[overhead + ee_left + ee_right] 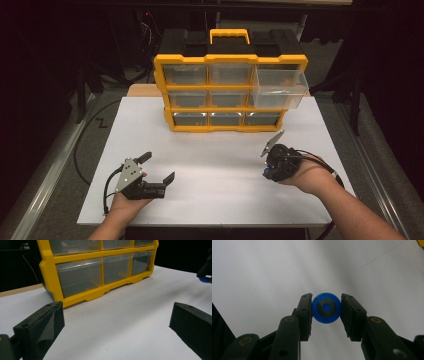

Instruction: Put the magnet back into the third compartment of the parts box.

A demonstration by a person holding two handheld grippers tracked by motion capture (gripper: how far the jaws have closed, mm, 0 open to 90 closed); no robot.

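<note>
Fingers [304,315] of the right gripper [326,315] pinch a blue wheel [326,307]; the open drawer [279,90] lies straight ahead above it; left gripper [157,170] gapes empty.

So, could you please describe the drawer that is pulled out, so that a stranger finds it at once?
Look at the yellow drawer cabinet standing at the far side of the white table. Go to its right column, upper part: there a clear plastic drawer sticks out toward the person. All the other drawers sit flush in the frame, and this one looks larger than them.
</note>
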